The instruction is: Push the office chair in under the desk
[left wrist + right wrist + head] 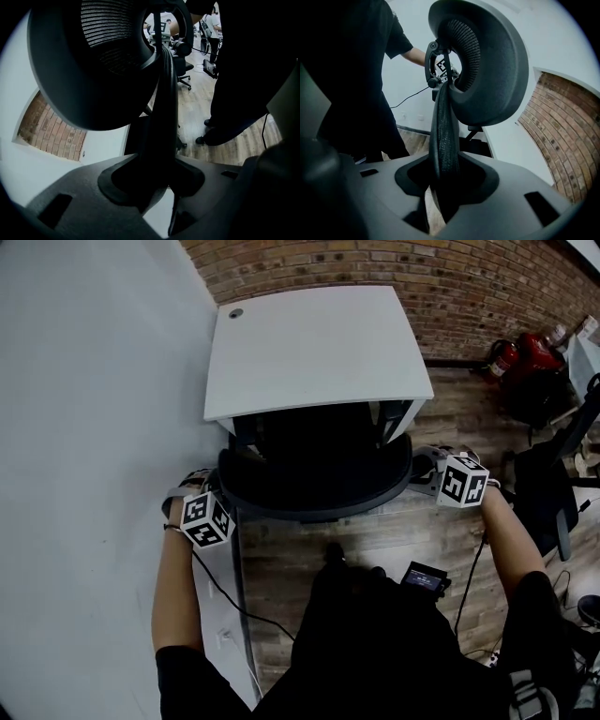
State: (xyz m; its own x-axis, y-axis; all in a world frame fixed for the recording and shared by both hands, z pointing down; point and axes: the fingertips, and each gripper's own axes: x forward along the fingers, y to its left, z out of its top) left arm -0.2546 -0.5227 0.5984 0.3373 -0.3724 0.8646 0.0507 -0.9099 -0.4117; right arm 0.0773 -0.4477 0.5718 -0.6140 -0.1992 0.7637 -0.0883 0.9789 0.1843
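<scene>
My own dark torso [375, 643] hides the base of the office chair [314, 486] from me. My left gripper [223, 488] is clamped on the chair's backrest rim at one side and my right gripper [420, 474] at the other. Each gripper view shows that rim pinched between the jaws. Beyond the backrest, the seat lies in black shadow under the counter [319, 343], where I can barely make it out.

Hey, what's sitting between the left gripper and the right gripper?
The chair back fills that gap, with the left gripper and right gripper each clamped on one edge. The head view shows it.
</scene>
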